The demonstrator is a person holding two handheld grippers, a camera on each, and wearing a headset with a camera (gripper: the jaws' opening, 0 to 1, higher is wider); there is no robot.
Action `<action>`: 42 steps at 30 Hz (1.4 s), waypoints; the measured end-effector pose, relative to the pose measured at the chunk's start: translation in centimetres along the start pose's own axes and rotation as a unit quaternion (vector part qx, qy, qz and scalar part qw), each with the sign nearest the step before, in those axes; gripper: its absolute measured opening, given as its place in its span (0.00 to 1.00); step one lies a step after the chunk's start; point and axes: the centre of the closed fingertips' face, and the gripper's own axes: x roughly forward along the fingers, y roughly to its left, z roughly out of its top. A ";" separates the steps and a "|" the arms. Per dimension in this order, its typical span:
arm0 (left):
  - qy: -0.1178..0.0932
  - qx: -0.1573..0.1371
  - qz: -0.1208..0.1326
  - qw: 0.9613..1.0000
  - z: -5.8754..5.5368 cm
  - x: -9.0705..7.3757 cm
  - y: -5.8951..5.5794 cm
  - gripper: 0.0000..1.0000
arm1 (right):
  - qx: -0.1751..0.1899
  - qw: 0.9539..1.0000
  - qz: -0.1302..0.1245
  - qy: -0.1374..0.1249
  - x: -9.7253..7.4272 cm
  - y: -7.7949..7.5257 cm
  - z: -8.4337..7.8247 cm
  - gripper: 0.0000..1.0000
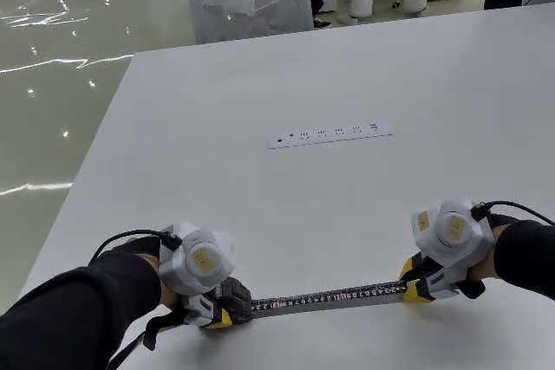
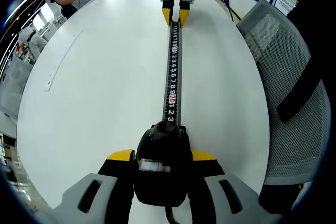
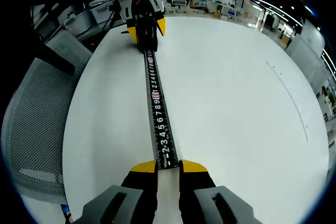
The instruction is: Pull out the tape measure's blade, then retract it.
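White worktop, seen from its near edge in the head view, carrying every item listed. Grey mesh chair, standing off the worktop's near edge and visible at the side of both gripper views. White power strip, lying flat around the middle of the worktop, well apart from the tools. Blade of the tape measure, drawn out and stretched just over the surface, parallel to the near edge, its printed numbers facing up; in the left gripper view it runs straight away from the camera, and in the right gripper view the low numbers lie closest to the lens. Black case of the tape measure, close to the near left corner, with the blade leaving its front. Left claw, its yellow-tipped jaws clamped on either side of the case. Right claw, further right along the near edge, its yellow-tipped jaws drawn close together and pinching the free end of the blade between them. The two claws face each other, joined by the blade.
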 end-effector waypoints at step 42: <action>-0.093 -0.117 0.038 0.988 0.0 -2.7 -0.2 0.74 | 0.054 0.995 -0.075 -0.050 -1.6 -0.4 0.7 0.57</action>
